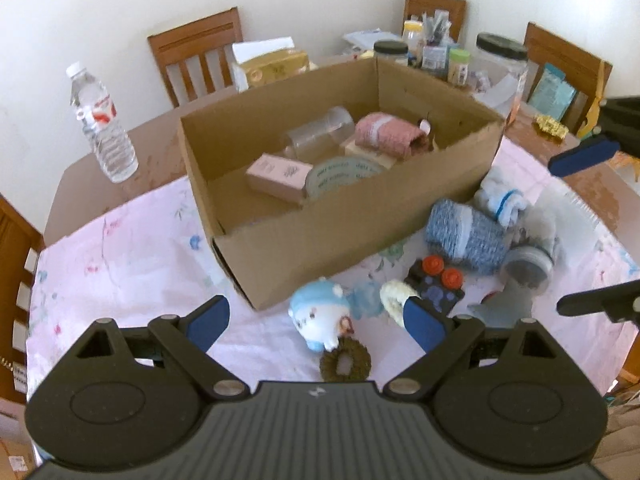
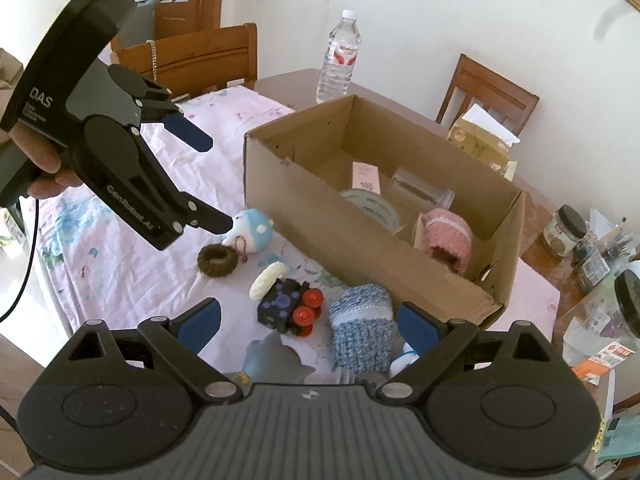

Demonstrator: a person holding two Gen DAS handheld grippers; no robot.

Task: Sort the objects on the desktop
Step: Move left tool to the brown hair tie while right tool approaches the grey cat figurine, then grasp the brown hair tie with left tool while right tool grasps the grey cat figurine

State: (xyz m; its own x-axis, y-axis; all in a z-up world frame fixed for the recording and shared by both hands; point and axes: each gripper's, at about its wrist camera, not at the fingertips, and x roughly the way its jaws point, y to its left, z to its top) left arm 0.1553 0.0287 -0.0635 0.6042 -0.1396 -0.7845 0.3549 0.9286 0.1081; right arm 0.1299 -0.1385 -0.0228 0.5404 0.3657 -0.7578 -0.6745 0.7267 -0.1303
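An open cardboard box (image 1: 340,216) (image 2: 360,248) stands mid-table and holds a pink box (image 1: 278,174), a clear cup (image 1: 320,134), a tape roll (image 1: 340,174) and a pink knitted roll (image 1: 386,136) (image 2: 446,236). In front lie a blue-white plush (image 1: 320,314) (image 2: 252,228), a brown ring (image 1: 346,362) (image 2: 218,260), a black toy with red wheels (image 1: 436,284) (image 2: 290,306), a blue knitted roll (image 1: 466,240) (image 2: 360,326) and a grey toy (image 2: 274,360). My left gripper (image 1: 316,320) (image 2: 218,184) is open above the plush. My right gripper (image 2: 308,322) (image 1: 576,232) is open over the black toy and blue roll.
A water bottle (image 1: 102,124) (image 2: 340,58) stands on the table's far side. Jars (image 1: 500,72) and clutter fill the corner beyond the box. A white-blue sock bundle (image 1: 502,200) and a clear jar (image 1: 528,268) lie right of the box. Wooden chairs (image 1: 196,52) surround the table.
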